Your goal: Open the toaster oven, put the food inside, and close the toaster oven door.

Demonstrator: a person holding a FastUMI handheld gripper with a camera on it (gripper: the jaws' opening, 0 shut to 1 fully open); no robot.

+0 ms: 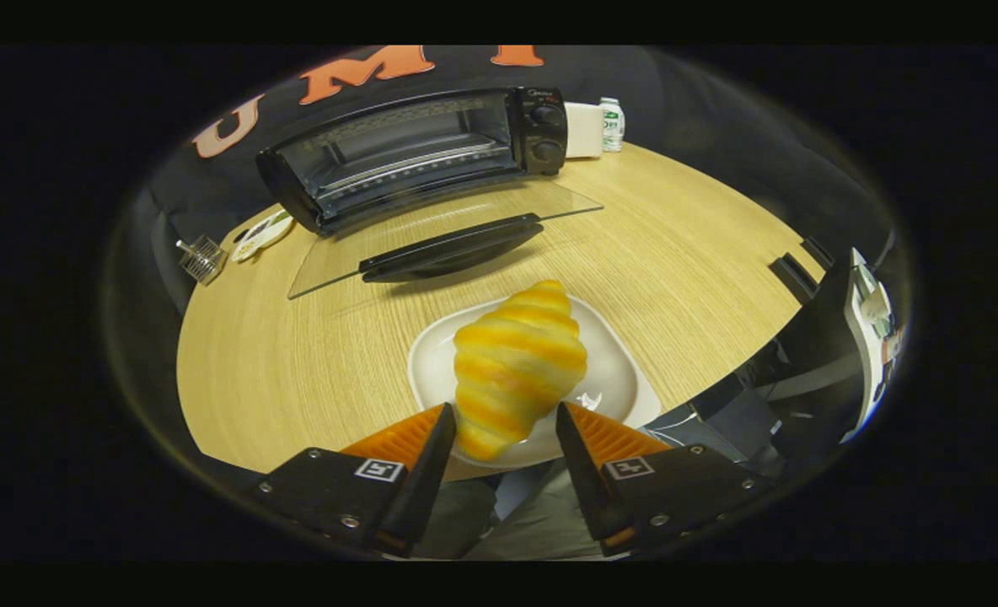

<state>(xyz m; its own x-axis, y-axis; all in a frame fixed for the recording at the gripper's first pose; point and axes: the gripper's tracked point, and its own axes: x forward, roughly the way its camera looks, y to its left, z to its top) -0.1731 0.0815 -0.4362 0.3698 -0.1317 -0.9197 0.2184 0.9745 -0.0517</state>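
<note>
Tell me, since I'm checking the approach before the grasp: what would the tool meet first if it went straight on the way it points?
The croissant on the white plate. The tool is open, its near end already between the fingers. Beyond lie the open glass door and the toaster oven, though depth is hard to judge.

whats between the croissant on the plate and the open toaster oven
In the gripper view, the oven's lowered glass door lies flat on the table between the croissant and the toaster oven, with bare wood either side.
</note>
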